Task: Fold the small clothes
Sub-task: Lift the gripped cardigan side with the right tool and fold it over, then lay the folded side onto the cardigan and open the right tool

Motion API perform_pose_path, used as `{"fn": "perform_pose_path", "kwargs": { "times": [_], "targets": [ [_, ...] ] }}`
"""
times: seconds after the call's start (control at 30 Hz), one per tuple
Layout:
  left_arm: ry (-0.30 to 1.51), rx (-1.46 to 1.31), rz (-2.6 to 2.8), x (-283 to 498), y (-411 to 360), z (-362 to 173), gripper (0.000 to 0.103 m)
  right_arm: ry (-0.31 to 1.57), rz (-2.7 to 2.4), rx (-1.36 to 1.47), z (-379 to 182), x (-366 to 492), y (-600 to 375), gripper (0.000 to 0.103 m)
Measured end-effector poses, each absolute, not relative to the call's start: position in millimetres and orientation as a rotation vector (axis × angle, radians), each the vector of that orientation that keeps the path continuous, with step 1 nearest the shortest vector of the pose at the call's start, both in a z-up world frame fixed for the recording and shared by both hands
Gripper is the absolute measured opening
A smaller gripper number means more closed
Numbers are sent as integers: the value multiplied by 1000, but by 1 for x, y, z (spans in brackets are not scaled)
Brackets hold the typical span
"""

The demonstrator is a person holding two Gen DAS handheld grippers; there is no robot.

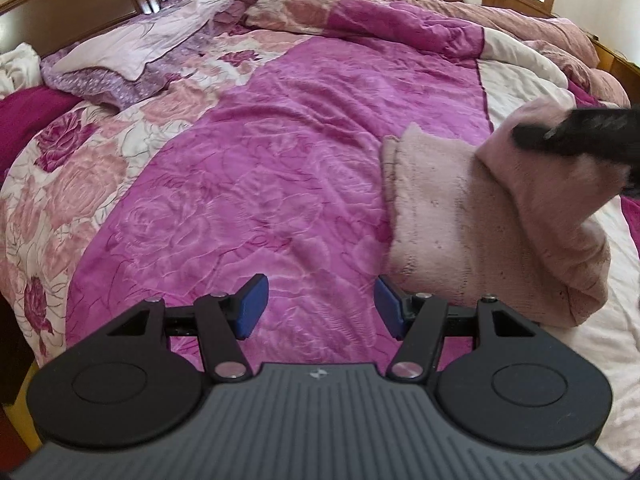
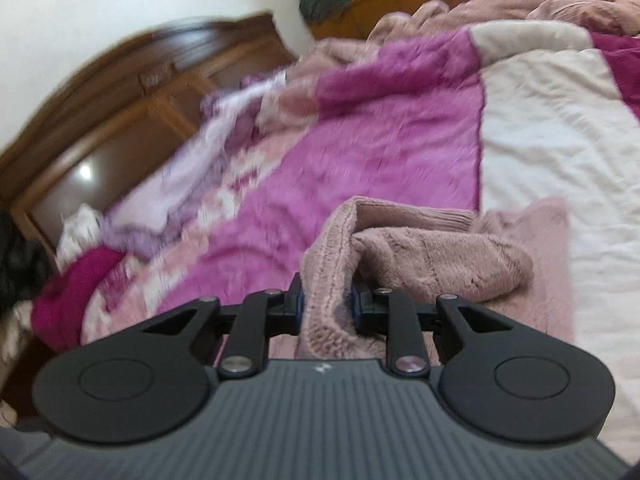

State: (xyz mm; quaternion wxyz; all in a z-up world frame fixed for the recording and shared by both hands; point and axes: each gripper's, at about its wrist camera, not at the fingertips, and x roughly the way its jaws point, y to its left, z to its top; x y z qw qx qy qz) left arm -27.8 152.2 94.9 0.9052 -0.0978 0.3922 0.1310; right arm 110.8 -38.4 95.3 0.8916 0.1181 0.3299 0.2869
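A small pale pink knitted garment (image 1: 472, 216) lies on the magenta quilt (image 1: 280, 184), its right part lifted and folded over. In the left wrist view my left gripper (image 1: 322, 306) hovers open over the quilt, just left of the garment's near edge, with nothing between its blue pads (image 1: 254, 304). My right gripper (image 2: 326, 306) is shut on a thick fold of the pink garment (image 2: 420, 256), whose fleecy inner side shows. The right gripper appears as a blurred black shape (image 1: 576, 132) at the garment's raised top edge.
Crumpled lilac and white bedding (image 1: 132, 52) lies near the wooden headboard (image 1: 68, 4). A heaped dusty-pink duvet (image 1: 460, 4) runs along the far side. A cream sheet (image 2: 560, 128) covers the right of the bed. The bed's edge drops off at the left.
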Motion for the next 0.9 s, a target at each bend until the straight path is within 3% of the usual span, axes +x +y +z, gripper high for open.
{"fn": "perform_pose_path", "kwargs": {
  "times": [0.27, 0.47, 0.6, 0.9],
  "targets": [
    [821, -241, 294, -35, 173, 84, 66, 734, 603, 95, 64, 102, 3, 27],
    [814, -263, 299, -37, 181, 82, 66, 723, 624, 149, 70, 93, 0, 48],
    [805, -248, 291, -36, 180, 85, 66, 695, 660, 191, 78, 77, -7, 56],
    [755, -186, 236, -27, 163, 109, 66, 602, 641, 211, 99, 50, -48, 56]
  ]
}}
